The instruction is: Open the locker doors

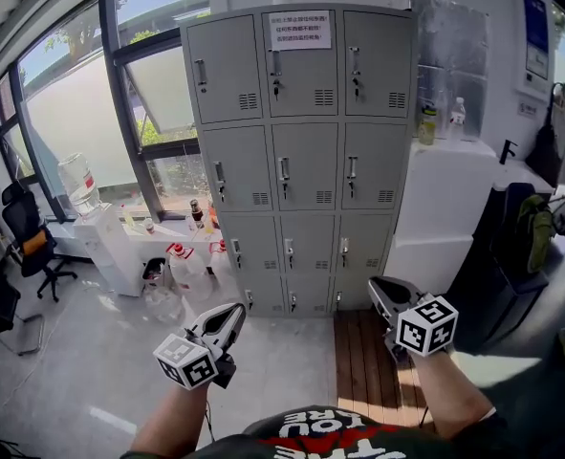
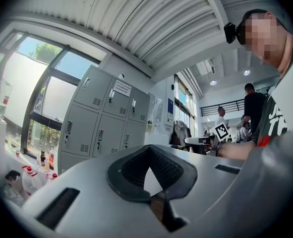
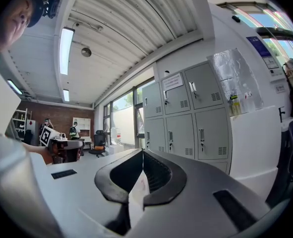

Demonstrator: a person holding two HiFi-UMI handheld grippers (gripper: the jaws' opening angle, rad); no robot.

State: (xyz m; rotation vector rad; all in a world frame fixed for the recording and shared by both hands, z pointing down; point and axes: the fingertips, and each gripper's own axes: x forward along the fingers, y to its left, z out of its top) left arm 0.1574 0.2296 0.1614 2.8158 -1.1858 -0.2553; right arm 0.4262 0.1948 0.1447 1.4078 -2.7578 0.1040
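The grey locker (image 1: 299,247) stood straight ahead of the person, well apart from both tongs. All of its doors (image 1: 225,70) were shut. A white paper (image 1: 299,30) was stuck on the top middle door. The left gripper (image 1: 234,311) was held low in front of the body, its two jaws pressed together with nothing in them. The right gripper (image 1: 378,286) was beside it, squeezed tight too and holding nothing. Big windows (image 1: 72,113) were to the left of the locker.

Left gripper (image 1: 234,312) and right gripper (image 1: 378,287): grey moulded shells, black ribbed pads (image 3: 157,172), and a white cube (image 1: 186,361) with black square markers on each. Shirt (image 1: 325,435) has red-and-white lettering on a dark ground.
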